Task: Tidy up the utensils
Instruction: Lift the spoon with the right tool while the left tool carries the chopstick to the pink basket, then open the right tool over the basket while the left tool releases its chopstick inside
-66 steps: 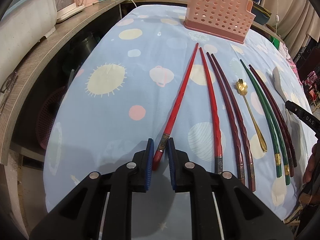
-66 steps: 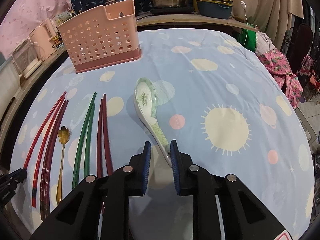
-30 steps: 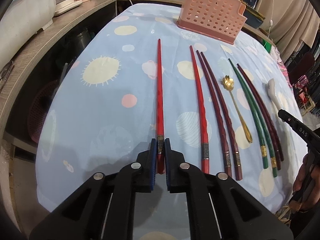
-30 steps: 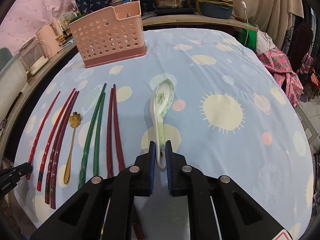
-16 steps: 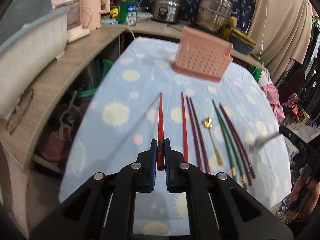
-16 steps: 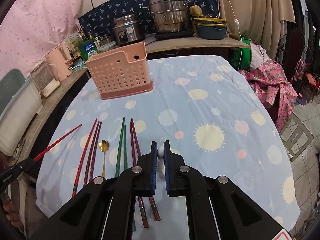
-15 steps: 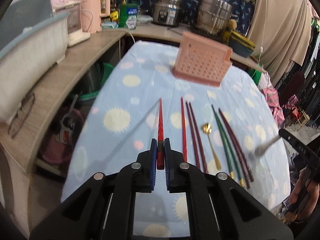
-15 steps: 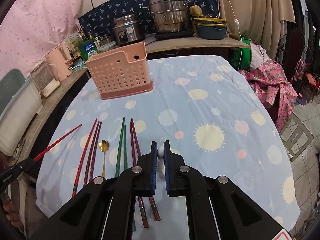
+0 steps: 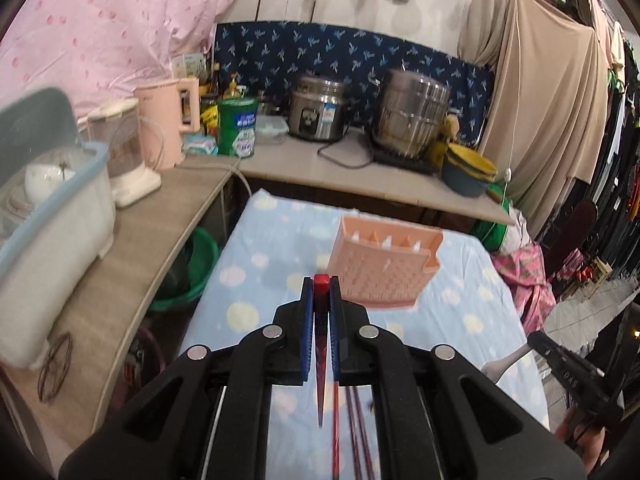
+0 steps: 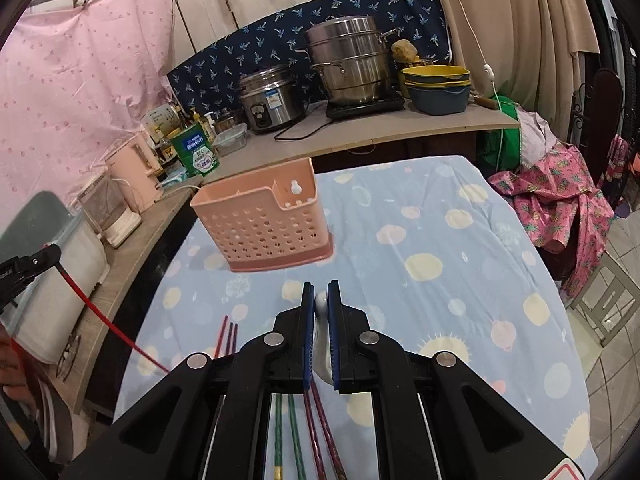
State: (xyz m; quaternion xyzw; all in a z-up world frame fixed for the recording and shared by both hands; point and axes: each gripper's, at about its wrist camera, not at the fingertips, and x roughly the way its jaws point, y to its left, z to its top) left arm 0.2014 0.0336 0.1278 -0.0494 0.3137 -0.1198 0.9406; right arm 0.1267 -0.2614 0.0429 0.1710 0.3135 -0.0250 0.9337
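The left gripper [image 9: 321,312] is clamped on a red chopstick [image 9: 320,288] raised over the spotted tablecloth [image 10: 440,240], the pink utensil caddy [image 10: 264,224] stands ahead, and the right gripper [image 10: 321,312] pinches a white ceramic spoon [image 10: 321,304] above the chopsticks lying there.

Utensil caddy [image 10: 266,222] stands on the table [image 10: 460,248] toward its far end, w/ counter [image 10: 360,136] behind it. Chopsticks [image 10: 226,332] lie on the table nearer than the caddy, to its left. Cooker [image 10: 272,98] & steamer pot [image 10: 348,62] on counter, pot to the right.
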